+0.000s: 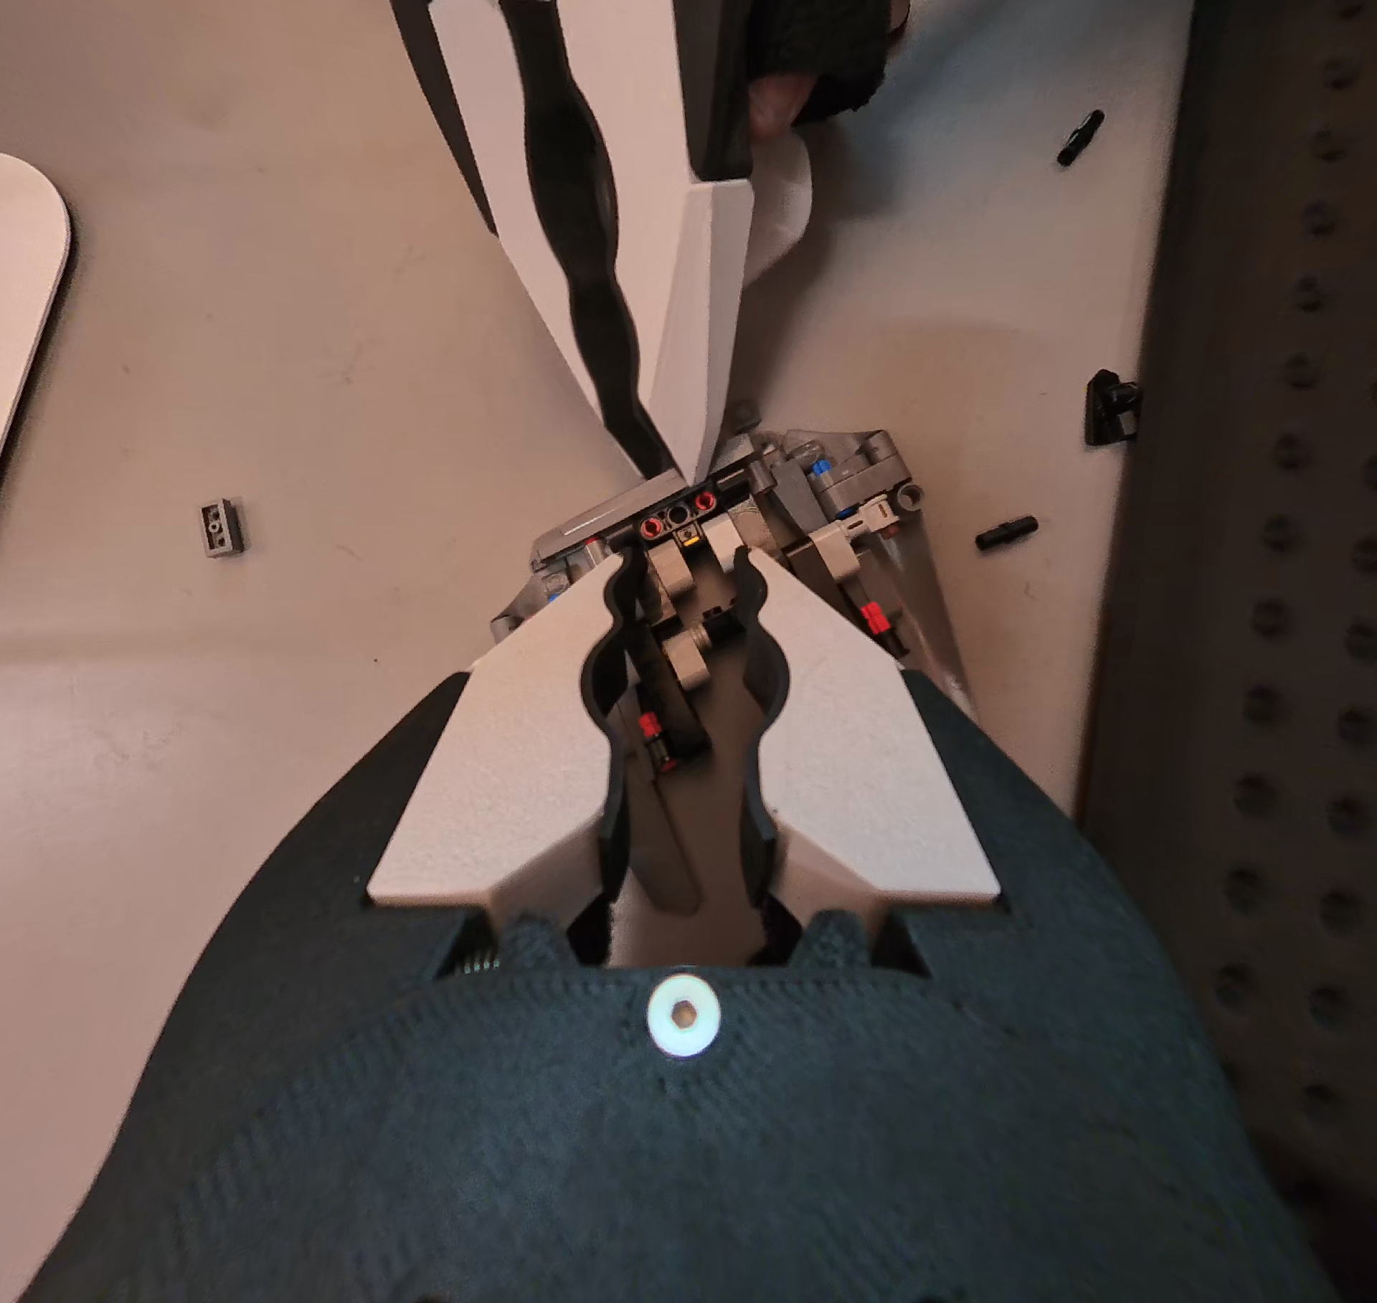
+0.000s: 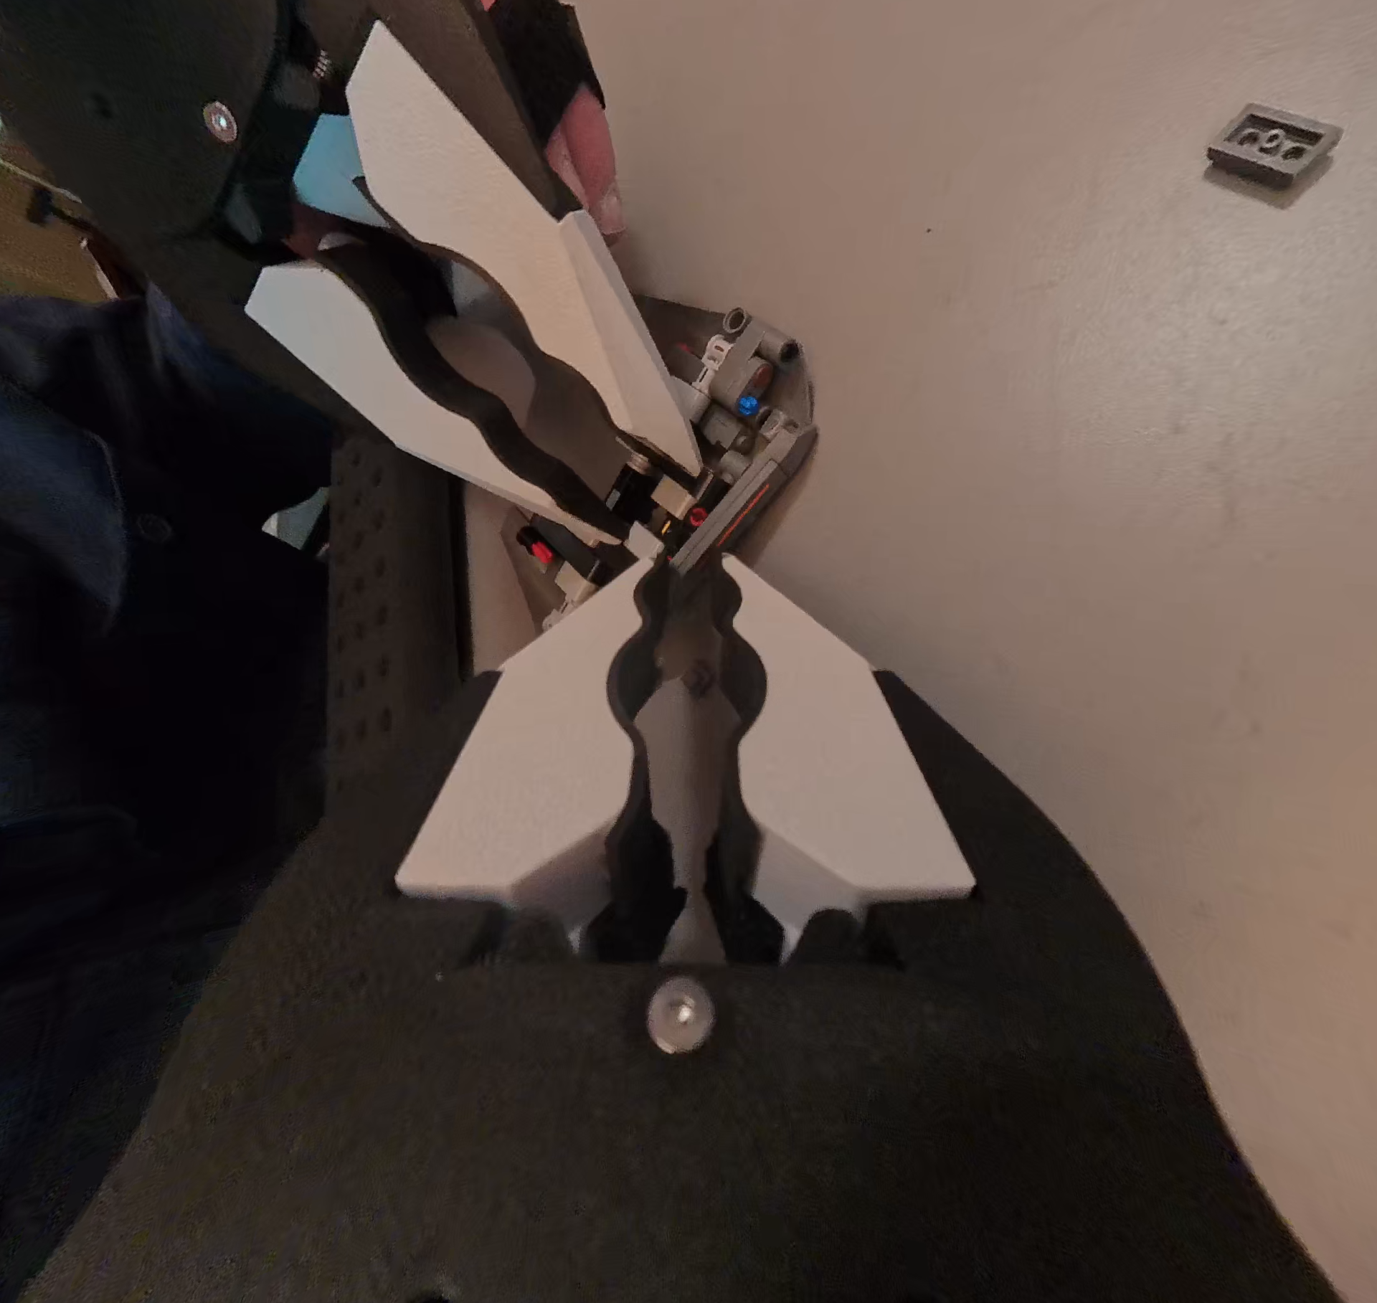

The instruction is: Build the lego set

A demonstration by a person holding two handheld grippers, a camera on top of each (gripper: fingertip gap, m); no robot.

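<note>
A partly built grey lego model [image 1: 857, 485] with red and blue pins lies on the off-white table [image 1: 298, 299]. My left gripper [image 1: 685, 559] reaches in from below and is shut around the model's grey and black middle beams. My right gripper [image 1: 687, 476] comes down from the top, its tips pinched on the model's flat dark grey edge panel. In the right wrist view, the right gripper [image 2: 685, 570] is shut on that thin panel with a red stripe [image 2: 738, 515]. The left gripper [image 2: 659, 500] grips the model [image 2: 752, 388] from the upper left.
A loose grey plate [image 1: 221, 527] lies left of the model and shows in the right wrist view [image 2: 1274, 153]. Two black pins [image 1: 1080, 137] [image 1: 1006, 532] and a black connector [image 1: 1110, 407] lie right. A dark perforated mat [image 1: 1267, 597] borders the right; a white rounded object [image 1: 30, 284] sits left. The tips of both grippers are at nearly the same place. The loose grey plate [image 1: 221, 527] is about equally far from each gripper, around 12 centimetres. It turns up in the right wrist view [image 2: 1264, 150] as well.
</note>
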